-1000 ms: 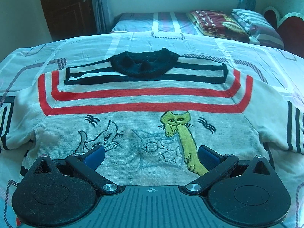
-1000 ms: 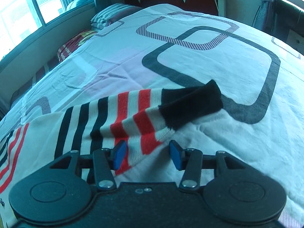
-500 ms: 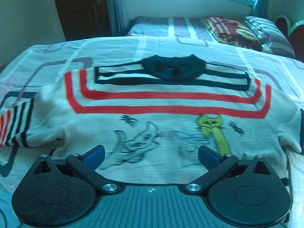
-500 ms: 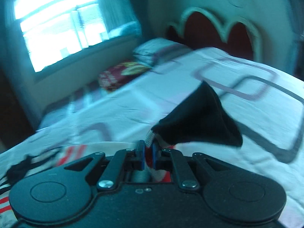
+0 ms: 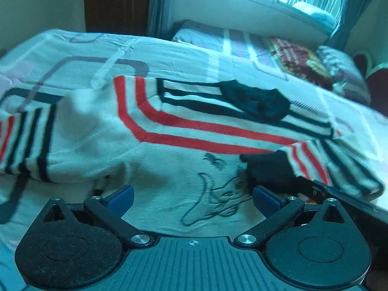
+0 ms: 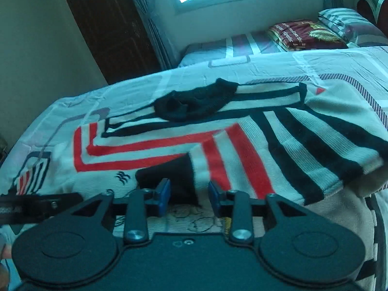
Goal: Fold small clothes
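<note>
A small white knit sweater (image 5: 169, 160) with red and black stripes, a black collar (image 5: 257, 101) and cat drawings lies flat on the bed. Its right sleeve (image 6: 278, 150) is folded across the chest, black cuff (image 6: 169, 177) near the middle; it also shows in the left wrist view (image 5: 315, 162). My right gripper (image 6: 188, 197) is open, jaws either side of the cuff, just above it. My left gripper (image 5: 192, 200) is open and empty over the sweater's lower front. The left sleeve (image 5: 29, 140) lies spread out to the left.
The bed sheet (image 5: 72, 48) is white with grey and dark rounded-square patterns. A second bed with a red blanket (image 6: 305, 34) and striped pillow (image 6: 349, 21) stands behind, under a window. A dark door (image 6: 109, 24) is at the back left.
My right gripper carried the right sleeve by its cuff over onto the chest and has opened, letting it go. My left gripper has swung left, staying open.
</note>
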{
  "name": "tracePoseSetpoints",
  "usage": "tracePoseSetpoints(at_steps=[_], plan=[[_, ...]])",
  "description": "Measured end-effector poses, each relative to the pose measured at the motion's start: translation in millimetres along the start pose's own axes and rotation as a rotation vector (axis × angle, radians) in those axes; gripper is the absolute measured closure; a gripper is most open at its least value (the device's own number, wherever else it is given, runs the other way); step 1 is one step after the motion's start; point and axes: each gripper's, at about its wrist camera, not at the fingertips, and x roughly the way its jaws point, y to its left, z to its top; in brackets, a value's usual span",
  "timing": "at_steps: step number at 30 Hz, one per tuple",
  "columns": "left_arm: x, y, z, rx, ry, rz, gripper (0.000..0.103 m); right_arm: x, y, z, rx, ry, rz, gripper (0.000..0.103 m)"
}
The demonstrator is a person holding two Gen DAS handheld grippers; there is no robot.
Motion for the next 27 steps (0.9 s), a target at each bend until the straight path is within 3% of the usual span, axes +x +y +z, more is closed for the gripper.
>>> tracePoseSetpoints(at_steps=[3, 5, 7, 12, 13, 14, 16, 21, 22, 23, 24, 25, 27], plan=[[13, -7, 0, -0.003, 0.040, -0.074, 0.000, -24, -10, 1, -0.011, -0.058, -0.087, 0.066], [22, -12, -1, -0.023, 0.078, -0.162, 0.000, -40, -22, -3, -0.001, -0.095, -0.141, 0.063], [27, -18, -2, -0.059, 0.082, -0.237, 0.000, -56, -37, -5, 0.031, -0.120, -0.183, 0.054], [53, -34, 0, -0.139, 0.110, -0.310, 0.000, -74, -66, -21, 0.101, -0.132, -0.240, 0.048], [57, -36, 0, -0.149, 0.111, -0.319, 0.006, -76, -71, -24, 0.111, -0.132, -0.246, 0.049], [61, -38, -1, -0.160, 0.106, -0.328, 0.026, -77, -74, -26, 0.119, -0.132, -0.253, 0.049], [74, -41, -1, -0.181, 0.136, -0.364, 0.037, -79, -81, -30, 0.129, -0.135, -0.270, 0.049], [90, -54, 0, -0.182, 0.106, -0.344, 0.037, -80, -92, -38, 0.130, -0.131, -0.315, 0.049], [88, -54, 1, -0.191, 0.088, -0.349, 0.042, -78, -94, -38, 0.125, -0.127, -0.328, 0.049], [89, -56, 4, -0.190, 0.071, -0.340, 0.070, -76, -96, -39, 0.125, -0.123, -0.339, 0.049], [90, -57, 6, -0.188, 0.063, -0.333, 0.083, -75, -98, -39, 0.129, -0.119, -0.349, 0.049], [91, -56, 8, -0.198, 0.063, -0.330, 0.092, -73, -100, -39, 0.132, -0.114, -0.361, 0.049], [91, -55, 12, -0.206, 0.044, -0.326, 0.092, -67, -103, -38, 0.128, -0.100, -0.385, 0.049]])
